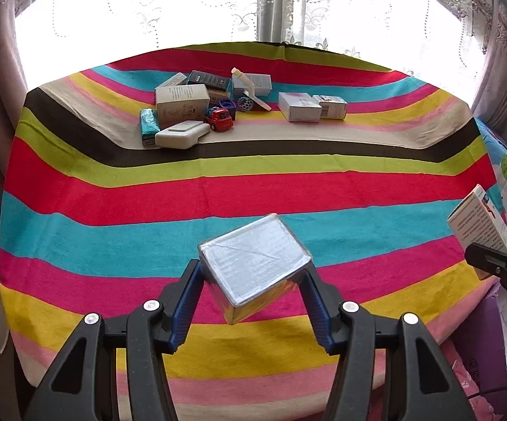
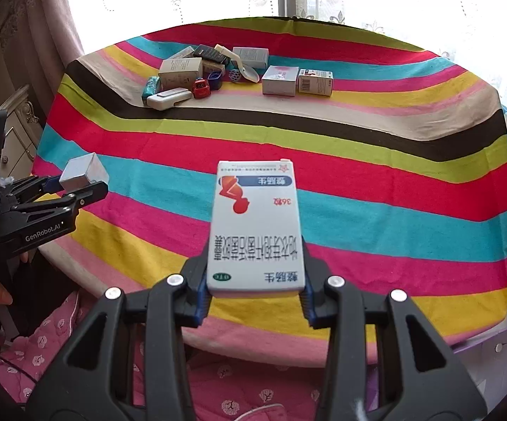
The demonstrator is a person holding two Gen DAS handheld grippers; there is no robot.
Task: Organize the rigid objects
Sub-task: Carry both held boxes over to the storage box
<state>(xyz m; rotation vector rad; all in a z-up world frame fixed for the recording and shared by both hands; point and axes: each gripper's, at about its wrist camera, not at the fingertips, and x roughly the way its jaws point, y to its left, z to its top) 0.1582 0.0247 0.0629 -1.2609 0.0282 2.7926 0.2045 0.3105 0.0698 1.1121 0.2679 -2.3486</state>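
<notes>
Left wrist view: left gripper, jaws clamped on a silver foil-wrapped cardboard box, held tilted at lower centre above the striped cloth surface. A cluster of small cartons and a red toy car sits upper centre.

Right wrist view: right gripper, jaws gripping a white printed medicine carton at centre frame. Advice: level the tilted box before lowering; place each beside the far cartons, edges squared.

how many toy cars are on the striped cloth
1. The red toy car sits in the far pile, right of the white flat device and in front of the brown box. Others may be hidden behind the boxes.
</notes>
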